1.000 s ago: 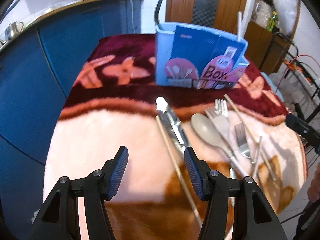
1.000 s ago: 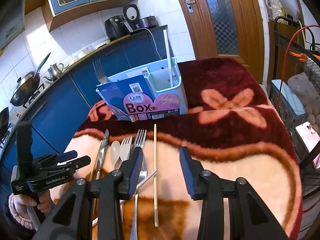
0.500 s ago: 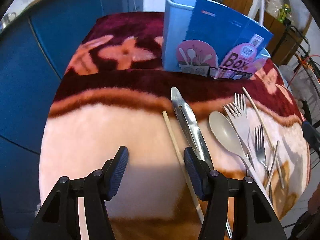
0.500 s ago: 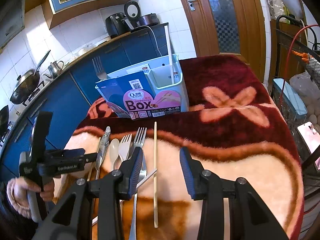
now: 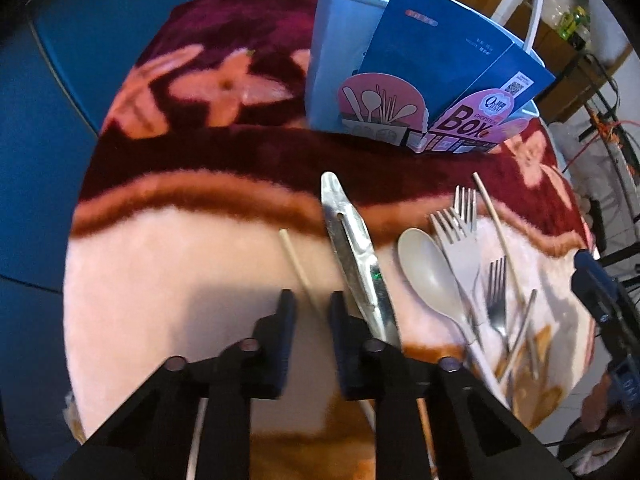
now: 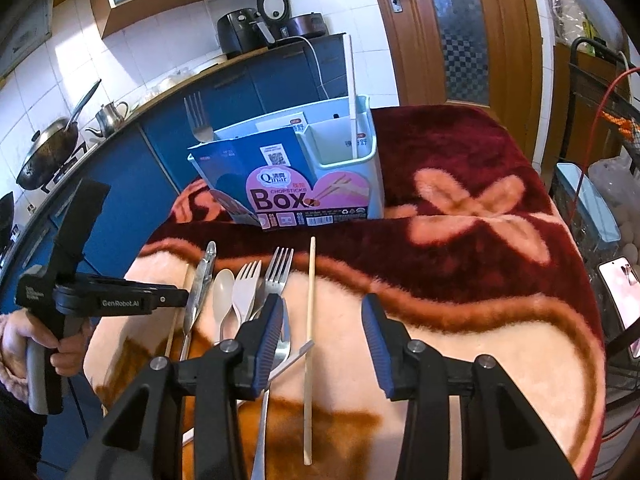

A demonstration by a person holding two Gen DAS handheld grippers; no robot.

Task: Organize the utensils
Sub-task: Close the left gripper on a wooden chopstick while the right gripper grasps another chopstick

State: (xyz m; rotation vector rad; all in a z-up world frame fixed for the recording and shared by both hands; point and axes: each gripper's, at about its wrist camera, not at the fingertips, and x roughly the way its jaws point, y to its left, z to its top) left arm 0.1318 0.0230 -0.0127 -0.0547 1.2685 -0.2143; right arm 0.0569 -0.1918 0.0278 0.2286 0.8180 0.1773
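Observation:
Utensils lie on a blanket-covered table [image 5: 168, 288]: a wooden chopstick [image 5: 297, 265], metal tongs [image 5: 354, 252], a beige spoon [image 5: 426, 272], a white fork [image 5: 460, 248], metal forks [image 5: 496, 288] and a second chopstick [image 5: 496, 228]. My left gripper [image 5: 311, 312] has closed to a narrow gap around the first chopstick, low over the table; it shows in the right wrist view [image 6: 176, 298]. My right gripper [image 6: 323, 320] is open, above the second chopstick [image 6: 309, 320] and a metal fork [image 6: 276, 276]. A light blue chopsticks box [image 6: 344, 168] stands behind, holding a fork [image 6: 197, 118] and a white stick [image 6: 352, 92].
Blue kitchen cabinets [image 6: 120, 184] border the table's left side. A wire rack with cables [image 6: 600, 128] stands to the right. A phone [image 6: 622, 300] lies by the table's right edge. A wooden door [image 6: 452, 28] is behind.
My left gripper moved forward and down to the chopstick and its jaws closed from wide open to a narrow gap around it. The right gripper held still.

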